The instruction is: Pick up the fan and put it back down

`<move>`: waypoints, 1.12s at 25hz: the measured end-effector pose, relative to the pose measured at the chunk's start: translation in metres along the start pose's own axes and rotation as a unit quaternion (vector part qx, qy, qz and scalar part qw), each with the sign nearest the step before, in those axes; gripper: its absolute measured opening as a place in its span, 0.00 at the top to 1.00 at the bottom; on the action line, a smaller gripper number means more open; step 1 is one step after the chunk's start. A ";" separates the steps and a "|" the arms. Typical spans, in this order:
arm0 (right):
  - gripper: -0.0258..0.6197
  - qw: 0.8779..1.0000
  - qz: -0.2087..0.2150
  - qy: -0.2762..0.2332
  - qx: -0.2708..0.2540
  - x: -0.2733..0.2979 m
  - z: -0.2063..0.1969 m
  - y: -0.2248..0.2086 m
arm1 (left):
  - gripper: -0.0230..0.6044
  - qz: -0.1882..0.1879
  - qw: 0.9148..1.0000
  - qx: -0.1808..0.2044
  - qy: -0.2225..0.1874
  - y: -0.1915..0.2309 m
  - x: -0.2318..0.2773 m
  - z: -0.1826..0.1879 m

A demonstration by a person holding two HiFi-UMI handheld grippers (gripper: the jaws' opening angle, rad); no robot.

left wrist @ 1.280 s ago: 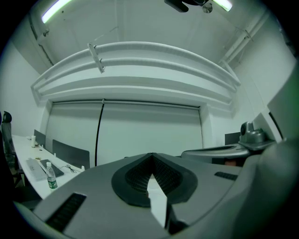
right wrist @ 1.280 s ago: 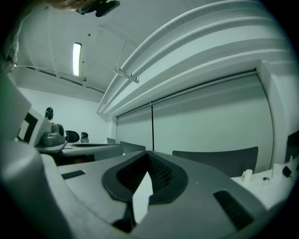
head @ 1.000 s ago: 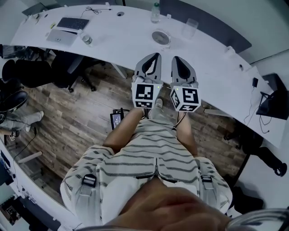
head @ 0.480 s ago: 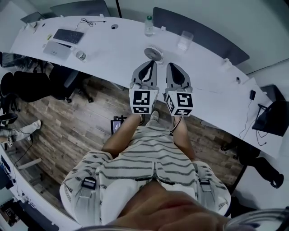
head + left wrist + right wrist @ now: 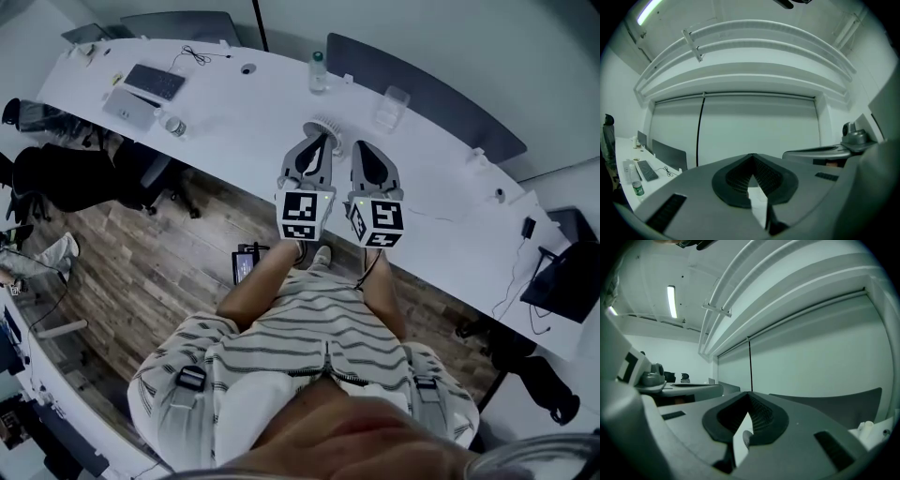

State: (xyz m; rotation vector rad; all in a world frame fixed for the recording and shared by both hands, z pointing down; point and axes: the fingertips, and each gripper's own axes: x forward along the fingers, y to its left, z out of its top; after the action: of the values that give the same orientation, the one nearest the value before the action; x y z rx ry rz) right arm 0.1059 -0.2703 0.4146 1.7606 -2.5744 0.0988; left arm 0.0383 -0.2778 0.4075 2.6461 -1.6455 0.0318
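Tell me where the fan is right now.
In the head view the fan sits on the white desk, just beyond the left gripper, with a bottle behind it and a cup at its right.

The fan [image 5: 333,127] stands on the desk [image 5: 234,112]. Behind the fan, near the desk's far edge, stands a bottle [image 5: 319,73]. Behind the fan and to its right stands a cup [image 5: 392,105]. Well to the fan's left on the same desk lie a keyboard [image 5: 155,82], a laptop [image 5: 129,105] just in front of it, and a jar [image 5: 174,126] nearer the fan. The left gripper [image 5: 322,141] and right gripper [image 5: 362,148] hang side by side just in front of the fan; the left one's tip overlaps the fan's near rim in the head view. Far to the fan's left, in front of the desk, stand office chairs [image 5: 66,173]. On the floor in front of the fan lies a tablet [image 5: 246,265].
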 end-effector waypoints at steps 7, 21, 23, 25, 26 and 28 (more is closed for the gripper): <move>0.94 1.000 0.005 0.007 0.003 0.012 -0.006 -0.012 | 0.95 0.014 1.000 0.005 0.015 0.002 0.012 -0.008; 0.94 0.998 0.023 0.061 -0.021 0.054 -0.035 -0.008 | 0.95 -0.001 1.000 0.006 0.013 0.032 0.018 -0.003; 0.94 0.995 0.039 0.088 -0.028 0.063 -0.049 -0.014 | 0.95 -0.004 1.000 0.005 0.015 0.036 0.019 -0.005; 0.94 0.991 0.063 0.111 -0.029 0.072 -0.061 -0.019 | 0.95 -0.003 1.000 0.006 0.015 0.040 0.020 -0.005; 0.94 0.989 0.075 0.121 -0.029 0.076 -0.067 -0.020 | 0.95 -0.003 1.000 0.007 0.016 0.041 0.021 -0.006; 0.94 0.985 0.098 0.141 -0.034 0.083 -0.080 -0.022 | 0.95 -0.005 1.000 0.007 0.017 0.043 0.021 -0.006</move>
State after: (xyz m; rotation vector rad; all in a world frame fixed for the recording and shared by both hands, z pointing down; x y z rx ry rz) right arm 0.0944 -0.3505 0.4997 1.3552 -2.5007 0.2425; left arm 0.0091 -0.3158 0.4148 2.6496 -1.6273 0.0878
